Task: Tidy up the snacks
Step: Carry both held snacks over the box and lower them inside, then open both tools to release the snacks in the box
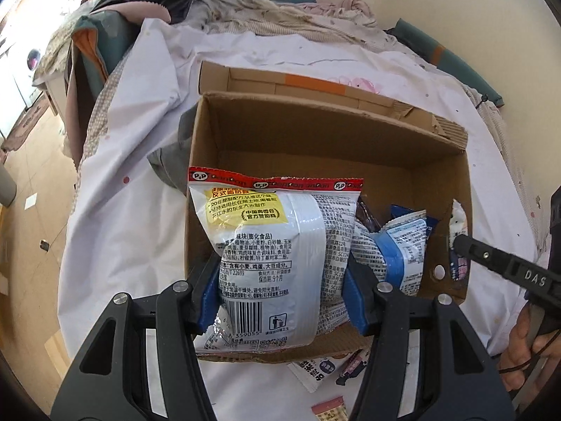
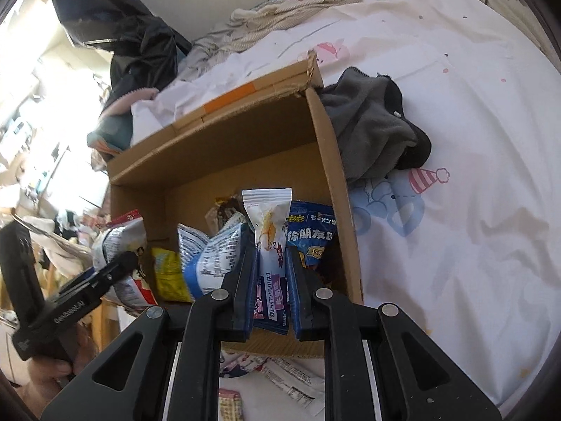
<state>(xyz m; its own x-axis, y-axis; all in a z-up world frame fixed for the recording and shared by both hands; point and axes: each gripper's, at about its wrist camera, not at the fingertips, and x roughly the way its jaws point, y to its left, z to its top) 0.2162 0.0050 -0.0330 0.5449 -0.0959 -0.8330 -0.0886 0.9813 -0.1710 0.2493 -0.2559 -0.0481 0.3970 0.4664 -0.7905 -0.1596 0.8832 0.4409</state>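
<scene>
Already the cardboard box [image 1: 452, 182] on the bed [image 2: 455, 140] holds several snack packets; left tongs [image 1: 280, 287] clamp a big white bag [image 1: 266, 245] over it, right tongs [image 2: 271, 280] pinch a slim packet [image 2: 270, 231]. Loose packets [image 2: 298, 382] remain outside.

A white snack bag with a red top seal [image 1: 266, 256] hangs upright over the open cardboard box [image 1: 350, 133]; a slim white-and-purple packet [image 2: 271, 266] stands upright above its near right corner.

White-sheeted bed [image 1: 147, 189] – cream wall [image 1: 438, 3], tiled floor [image 1: 31, 189].
</scene>
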